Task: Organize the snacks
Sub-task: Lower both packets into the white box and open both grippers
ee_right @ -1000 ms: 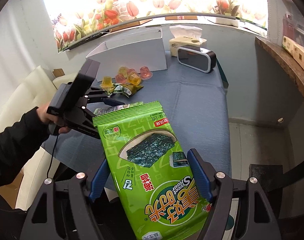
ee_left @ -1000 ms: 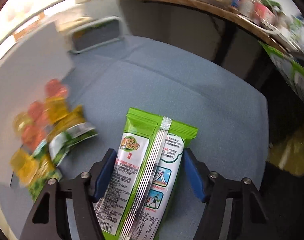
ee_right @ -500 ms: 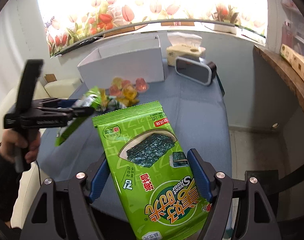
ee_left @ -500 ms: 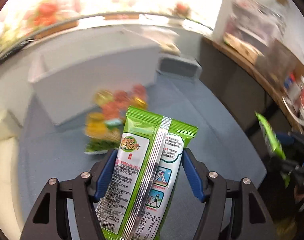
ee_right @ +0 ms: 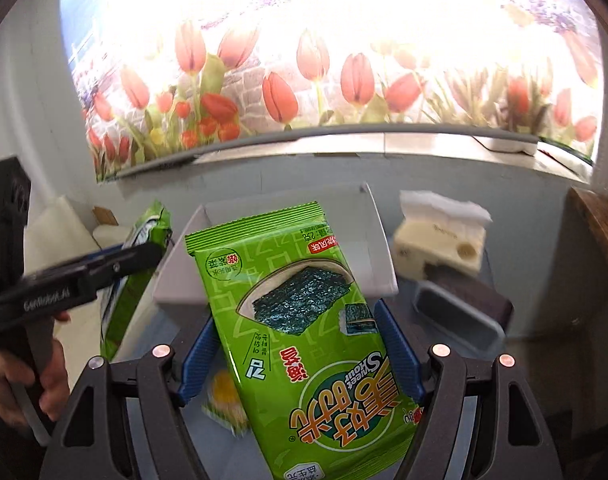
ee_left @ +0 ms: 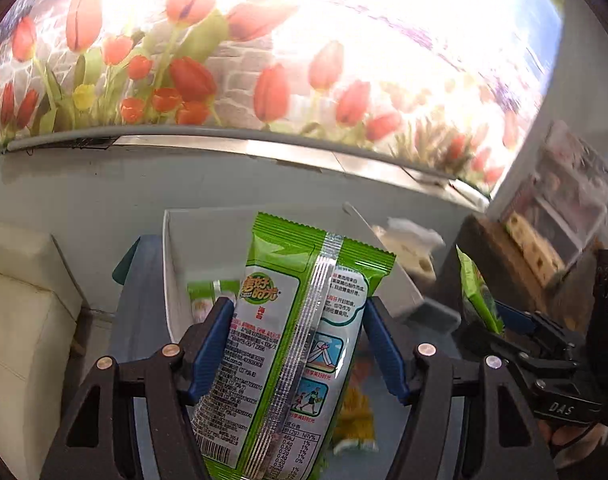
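Note:
My left gripper [ee_left: 298, 344] is shut on a green seaweed snack packet [ee_left: 292, 332], back side up, held just before the open white box [ee_left: 174, 264]. Another green packet [ee_left: 204, 298] lies inside the box. My right gripper [ee_right: 298, 350] is shut on a second green seaweed packet [ee_right: 300, 320], front side up, held in front of the same white box [ee_right: 373, 248]. The left gripper with its packet [ee_right: 134, 272] shows at the left of the right wrist view. The right gripper [ee_left: 515, 324] shows at the right of the left wrist view.
A tissue box [ee_right: 439, 240] and a dark rectangular device [ee_right: 459, 312] stand right of the white box on the blue table [ee_right: 160, 332]. Jelly cups [ee_right: 224, 396] lie below the grippers. A cream sofa [ee_left: 24, 312] is at the left, a wooden counter [ee_right: 599, 232] at the right.
Both grippers have moved forward to the white box, each keeping its packet. The left gripper swung from the table and jelly cups to face the box.

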The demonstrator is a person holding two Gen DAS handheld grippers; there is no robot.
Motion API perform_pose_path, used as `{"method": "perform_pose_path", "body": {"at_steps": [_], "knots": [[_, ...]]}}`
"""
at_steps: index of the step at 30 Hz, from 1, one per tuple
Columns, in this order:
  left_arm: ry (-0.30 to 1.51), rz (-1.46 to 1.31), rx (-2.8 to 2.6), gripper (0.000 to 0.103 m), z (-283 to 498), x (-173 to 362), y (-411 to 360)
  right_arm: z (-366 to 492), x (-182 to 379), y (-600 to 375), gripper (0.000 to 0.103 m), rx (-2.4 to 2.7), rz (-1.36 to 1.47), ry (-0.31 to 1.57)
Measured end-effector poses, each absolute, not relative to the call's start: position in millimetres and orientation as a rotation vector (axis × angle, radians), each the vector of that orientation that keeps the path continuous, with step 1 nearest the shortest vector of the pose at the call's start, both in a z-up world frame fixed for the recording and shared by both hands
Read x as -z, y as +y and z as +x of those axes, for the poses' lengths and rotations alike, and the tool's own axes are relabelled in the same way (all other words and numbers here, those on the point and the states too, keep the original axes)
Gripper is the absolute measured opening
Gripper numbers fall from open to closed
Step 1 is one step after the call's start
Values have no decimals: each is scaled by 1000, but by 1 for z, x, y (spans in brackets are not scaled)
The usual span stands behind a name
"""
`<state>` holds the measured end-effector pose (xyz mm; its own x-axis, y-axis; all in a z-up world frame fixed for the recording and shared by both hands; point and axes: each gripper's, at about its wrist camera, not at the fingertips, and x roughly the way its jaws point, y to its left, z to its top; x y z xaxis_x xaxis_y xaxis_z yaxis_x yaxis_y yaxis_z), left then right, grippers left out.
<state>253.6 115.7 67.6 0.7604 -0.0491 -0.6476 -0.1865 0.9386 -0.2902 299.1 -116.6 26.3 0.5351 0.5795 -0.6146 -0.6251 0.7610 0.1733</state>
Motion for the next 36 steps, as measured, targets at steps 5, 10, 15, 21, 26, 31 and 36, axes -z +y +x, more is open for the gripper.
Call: {"method": "perform_pose_path", "body": {"at_steps": [5,10,15,21,26,31,36], "knots": [[722,-380,-113,71,310,-56,153,361,-33,-61,79,-693,-113,703],[747,-390,-117,73,341,-33,174,401,-25,-35,80,-681,-101,735],[710,-363,-108,86,347,-21,182,418,-16,-25,86,-672,-95,760],[709,-340,-134,103,336,-17,188,420,0,-20,97,-625,-199,766],[721,-337,-152,103,325,-14,189,414,3,-23,97,-625,-202,761],[710,-327,-168,103,305,-21,185,395,-3,-33,97,-626,-191,717],[658,-284,-174,103,264,-34,168,354,0,-60,97,-655,-168,678]]}}
